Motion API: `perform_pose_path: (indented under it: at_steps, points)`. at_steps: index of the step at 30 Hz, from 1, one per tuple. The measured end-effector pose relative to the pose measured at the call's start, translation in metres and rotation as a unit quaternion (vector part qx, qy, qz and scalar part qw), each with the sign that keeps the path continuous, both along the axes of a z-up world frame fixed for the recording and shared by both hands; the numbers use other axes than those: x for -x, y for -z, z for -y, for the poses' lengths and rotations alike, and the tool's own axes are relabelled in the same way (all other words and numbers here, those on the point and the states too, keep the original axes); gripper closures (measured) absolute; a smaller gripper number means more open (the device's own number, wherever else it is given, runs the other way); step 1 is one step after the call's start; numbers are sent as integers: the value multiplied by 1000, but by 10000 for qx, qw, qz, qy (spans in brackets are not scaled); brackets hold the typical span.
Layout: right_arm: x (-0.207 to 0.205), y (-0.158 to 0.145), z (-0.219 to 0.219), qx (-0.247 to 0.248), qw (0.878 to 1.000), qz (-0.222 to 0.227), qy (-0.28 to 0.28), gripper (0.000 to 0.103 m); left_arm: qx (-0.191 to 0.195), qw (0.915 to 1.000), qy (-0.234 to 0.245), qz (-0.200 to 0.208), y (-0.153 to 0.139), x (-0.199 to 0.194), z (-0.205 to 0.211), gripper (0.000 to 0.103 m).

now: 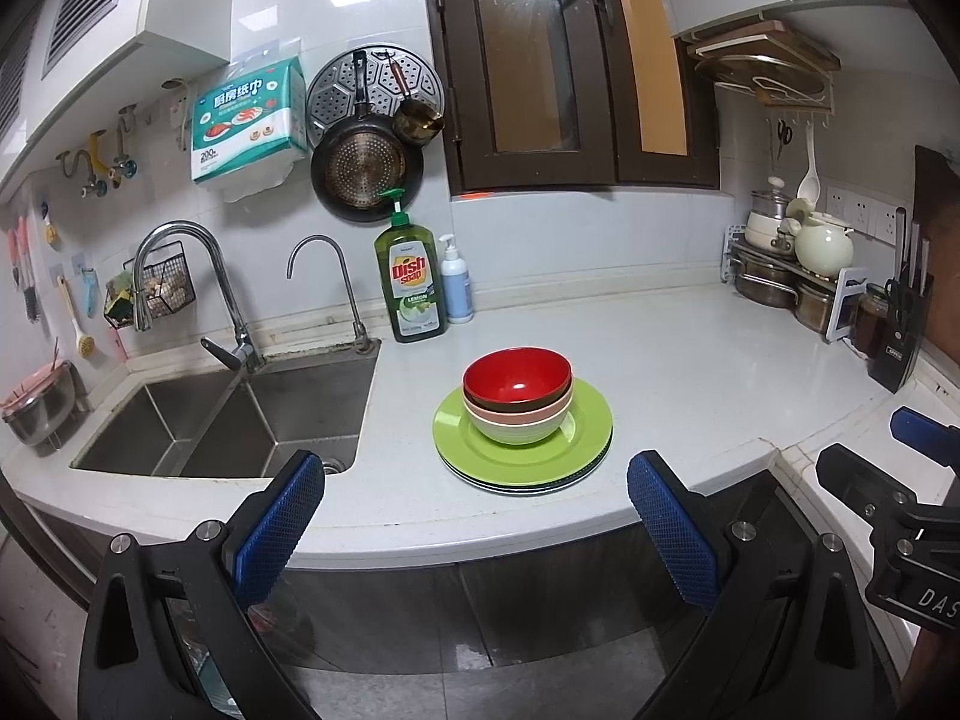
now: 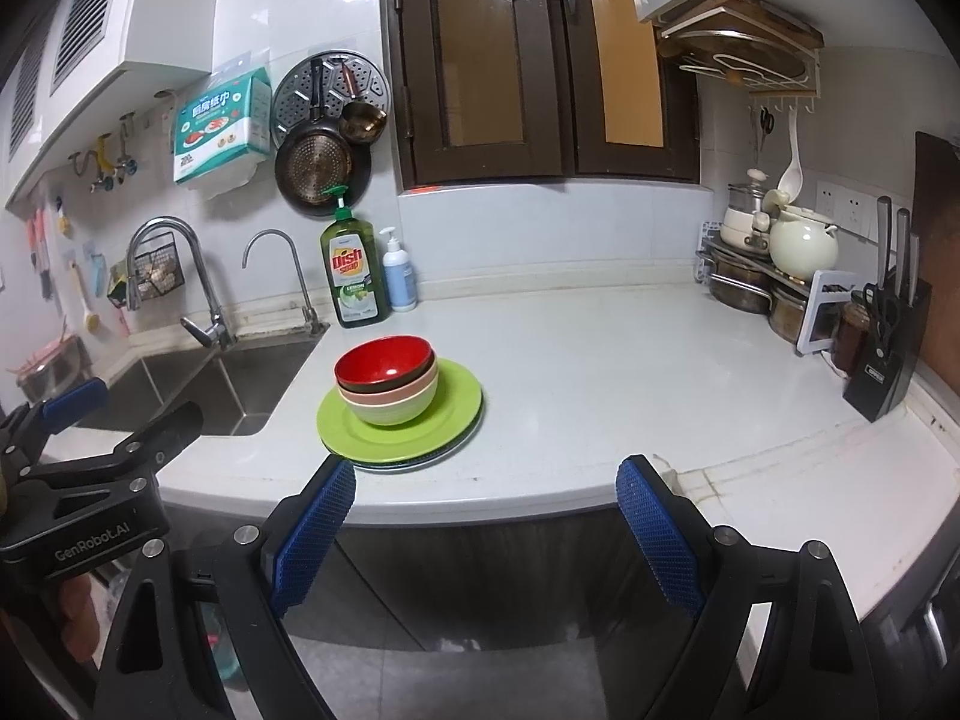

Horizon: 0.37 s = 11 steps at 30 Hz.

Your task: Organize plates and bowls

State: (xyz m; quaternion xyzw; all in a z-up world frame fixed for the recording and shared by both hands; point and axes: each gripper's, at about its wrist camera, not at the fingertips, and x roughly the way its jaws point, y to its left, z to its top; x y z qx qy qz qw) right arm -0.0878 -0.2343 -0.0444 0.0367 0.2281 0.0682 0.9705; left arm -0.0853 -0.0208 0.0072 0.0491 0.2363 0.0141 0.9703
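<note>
I have both grippers pulled back off the front edge of the white bench [image 1: 690, 372], neither one touching anything. My left gripper [image 1: 477, 516] has its blue-padded fingers [image 1: 276, 516] spread wide with nothing between them, and through that gap I look straight at the dish stack. My right gripper [image 2: 486, 522] is the same: fingers [image 2: 657, 531] wide apart and empty, sitting to the right of the stack.

The stack stands on the bench just right of the steel sink [image 1: 240, 420], near the front edge. At the bottom is a pile of plates [image 1: 528, 462]: a lime green one on top, with at least 2 more rims showing under it, one of them dark. On the green plate sit 3 nested bowls [image 1: 517, 396]: a pale green bowl lowest, a pink one inside it, and a red-lined bowl with a dark outside on top. The bowls sit towards the plate's back left rather than dead centre.

Behind the stack, against the wall, a green dish soap bottle [image 1: 412, 282] stands upright with a small white pump bottle [image 1: 456, 282] just beside it. At the far right of the bench are a pot rack [image 2: 774, 276] and a black knife block [image 2: 888, 336], well apart from the dishes.
</note>
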Motion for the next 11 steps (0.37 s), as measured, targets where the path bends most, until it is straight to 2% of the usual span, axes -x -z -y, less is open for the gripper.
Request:
perform_pose_path:
  at_steps: [11]
  points:
    - [-1, -2, 0, 12, 10000, 9, -48, 13, 23, 10000, -23, -12, -2, -5, -4, 0]
